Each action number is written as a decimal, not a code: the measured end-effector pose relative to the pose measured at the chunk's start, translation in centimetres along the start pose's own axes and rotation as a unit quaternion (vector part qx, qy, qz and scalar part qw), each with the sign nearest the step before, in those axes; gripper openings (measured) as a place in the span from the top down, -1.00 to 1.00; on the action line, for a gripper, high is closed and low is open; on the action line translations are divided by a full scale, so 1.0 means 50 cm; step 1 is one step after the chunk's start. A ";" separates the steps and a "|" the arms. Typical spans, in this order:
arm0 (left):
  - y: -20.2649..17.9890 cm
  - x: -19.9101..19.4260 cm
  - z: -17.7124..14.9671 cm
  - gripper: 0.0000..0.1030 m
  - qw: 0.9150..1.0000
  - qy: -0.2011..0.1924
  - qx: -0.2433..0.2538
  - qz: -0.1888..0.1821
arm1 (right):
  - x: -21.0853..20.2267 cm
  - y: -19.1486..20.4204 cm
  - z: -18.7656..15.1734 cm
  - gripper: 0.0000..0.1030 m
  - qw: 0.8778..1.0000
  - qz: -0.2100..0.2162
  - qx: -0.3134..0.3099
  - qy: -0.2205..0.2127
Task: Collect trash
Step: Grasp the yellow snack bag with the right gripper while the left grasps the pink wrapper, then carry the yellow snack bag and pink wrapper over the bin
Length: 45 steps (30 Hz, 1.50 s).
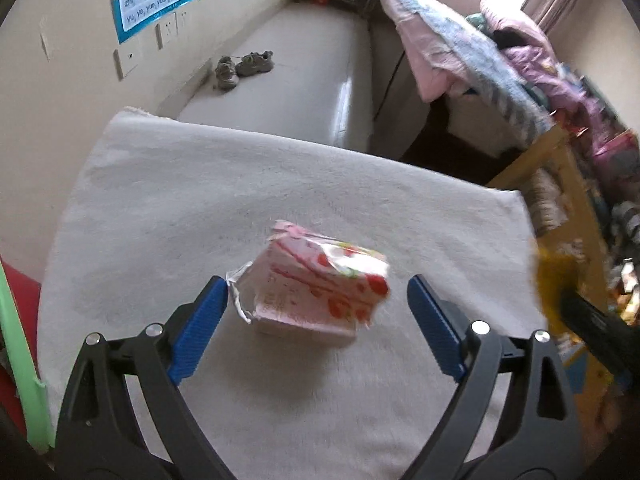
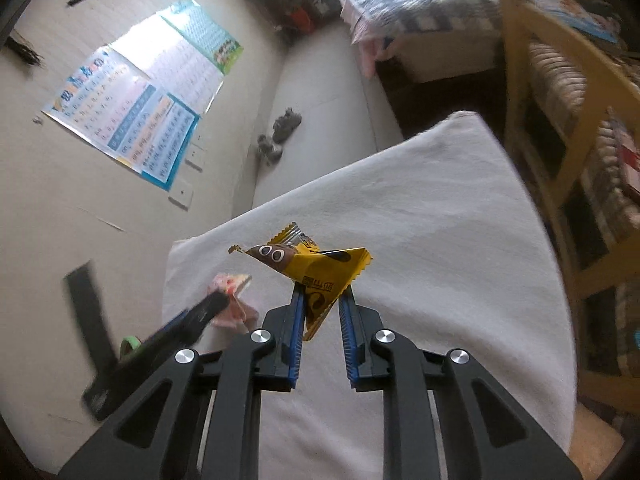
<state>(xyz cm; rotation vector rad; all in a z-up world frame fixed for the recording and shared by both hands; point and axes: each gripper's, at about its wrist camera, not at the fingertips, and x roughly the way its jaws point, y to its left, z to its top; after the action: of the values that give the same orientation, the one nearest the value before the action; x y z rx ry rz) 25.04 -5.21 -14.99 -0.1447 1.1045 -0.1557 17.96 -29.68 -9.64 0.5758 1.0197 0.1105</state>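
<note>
A: What is the biggest thing in view?

B: A surface [image 1: 280, 184] draped in a pale grey cloth fills the middle of both views. Beyond its far edge lies a light floor with a pair of shoes [image 1: 244, 67] by the wall. A poster [image 2: 140, 120] hangs on that wall. A bed with piled bedding [image 1: 460, 52] stands far right, and a yellow wooden chair [image 2: 560, 128] stands just right of the surface.

A: How are the two tools posed?

B: Both point steeply downward at the cloth. The left gripper [image 1: 318, 312] hovers low over the surface, its blue fingers [image 1: 200, 328] spread wide. The right gripper [image 2: 322, 300] is held above the cloth to the right of the left one, its blue fingers [image 2: 296, 320] drawn close together.

A: Where is the trash?

B: A crumpled pink and white carton [image 1: 316, 280] with red strawberry print lies on the cloth between the left fingers. The left finger's tip is just beside its torn flap; the right finger stands apart from it. A yellow wrapper [image 2: 320, 272] with a brown cartoon face is pinched by the right fingers, lifted clear of the cloth and jutting past their tips.
</note>
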 end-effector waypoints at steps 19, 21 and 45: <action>-0.031 -0.005 -0.023 -0.41 0.999 0.002 0.037 0.021 | -0.097 0.005 -0.082 0.67 0.998 -0.023 -0.021 -0.046; -0.030 -0.030 -0.030 -0.41 0.999 -0.006 0.033 0.014 | -0.102 0.015 -0.086 0.67 0.998 -0.025 -0.029 -0.050; 0.051 -0.366 -0.142 -0.41 0.992 -0.119 0.007 -0.027 | -0.176 0.238 -0.180 0.67 0.985 0.008 -0.158 -0.066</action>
<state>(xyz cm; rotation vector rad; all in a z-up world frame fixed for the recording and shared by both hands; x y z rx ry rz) 10.72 0.60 -2.59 -0.1767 0.8621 -0.1903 7.89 -19.02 -0.37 0.2973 0.8469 0.2400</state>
